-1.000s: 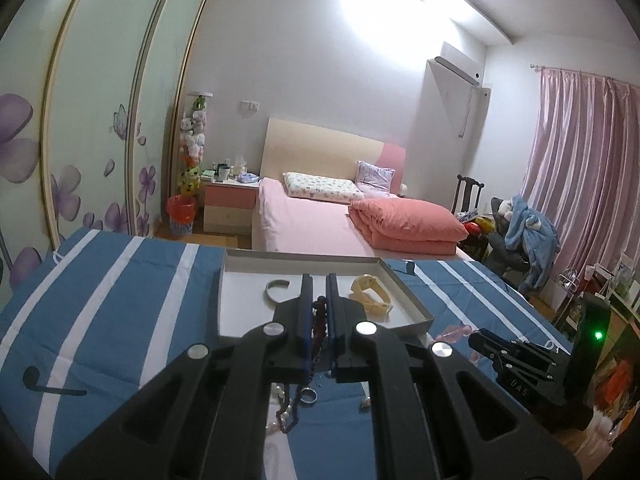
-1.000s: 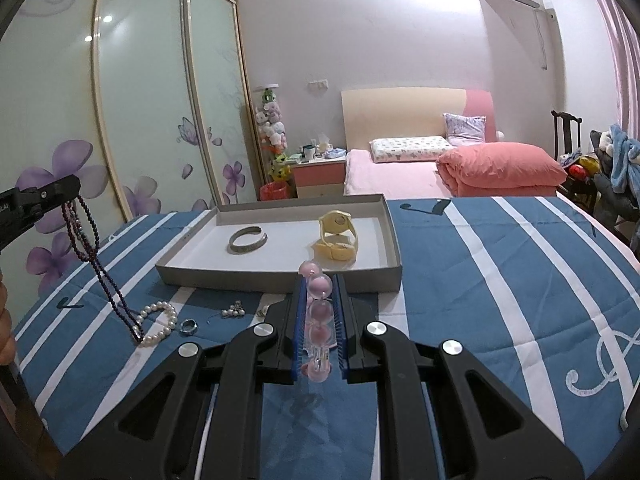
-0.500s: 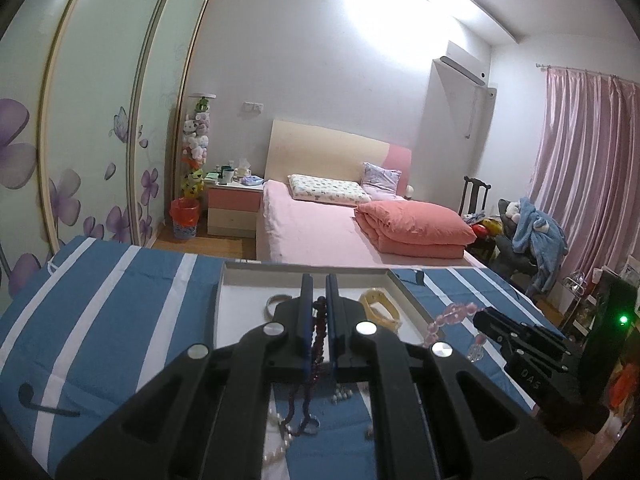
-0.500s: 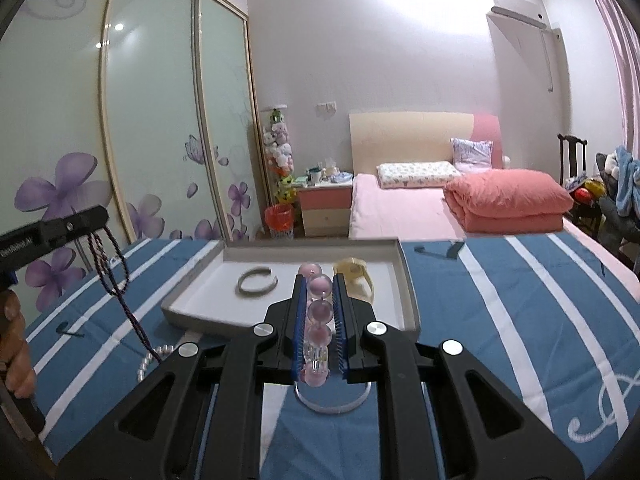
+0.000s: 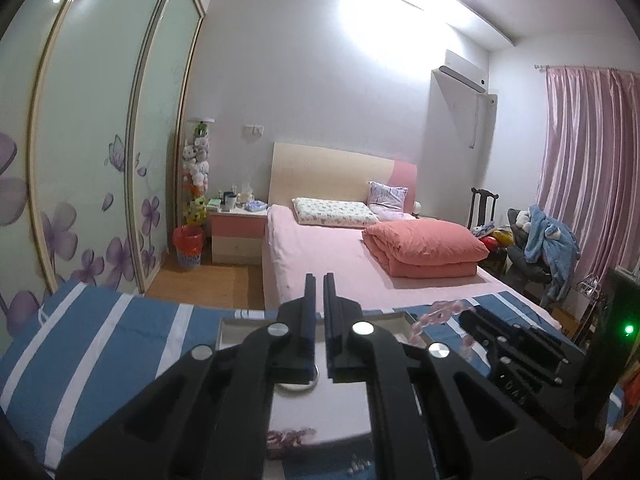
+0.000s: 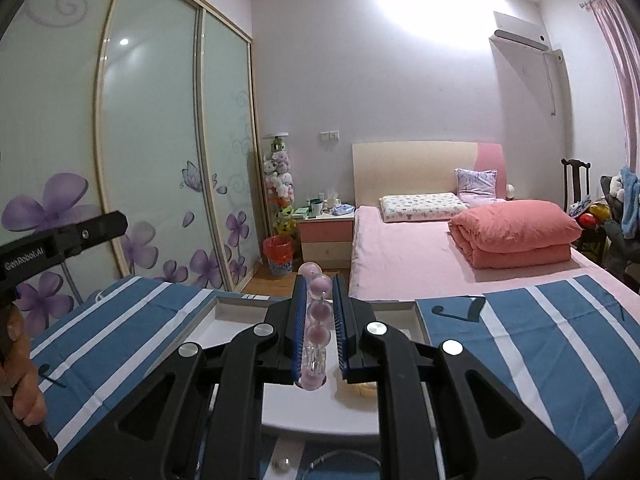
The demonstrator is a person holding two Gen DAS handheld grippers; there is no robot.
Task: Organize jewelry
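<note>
My left gripper (image 5: pixel 316 280) is over the white tray (image 5: pixel 240 322), which has a grey rim. Its jaws are closing to a narrow slit and nothing shows between them. A dark reddish bead string (image 5: pixel 288 436) lies in a heap at the tray's near edge. A silver bangle (image 5: pixel 296 386) lies under the fingers. My right gripper (image 6: pixel 318 280) is shut on a bracelet of large pink beads (image 6: pixel 318 334) and holds it above the tray (image 6: pixel 240 300). The left wrist view shows that gripper (image 5: pixel 464 314) at the right with the pink beads (image 5: pixel 436 314).
The tray rests on a blue cloth with white stripes (image 6: pixel 540 340). A yellow piece (image 6: pixel 360 388) in the tray is mostly hidden by my right fingers. A pearl (image 6: pixel 282 465) lies on the cloth in front of the tray. A person's hand (image 6: pixel 20 360) holds the left gripper (image 6: pixel 116 224).
Both grippers have moved forward over the tray. The dark bead string no longer hangs between the left fingers and now lies in the tray's near part. The pink bracelet stays gripped.
</note>
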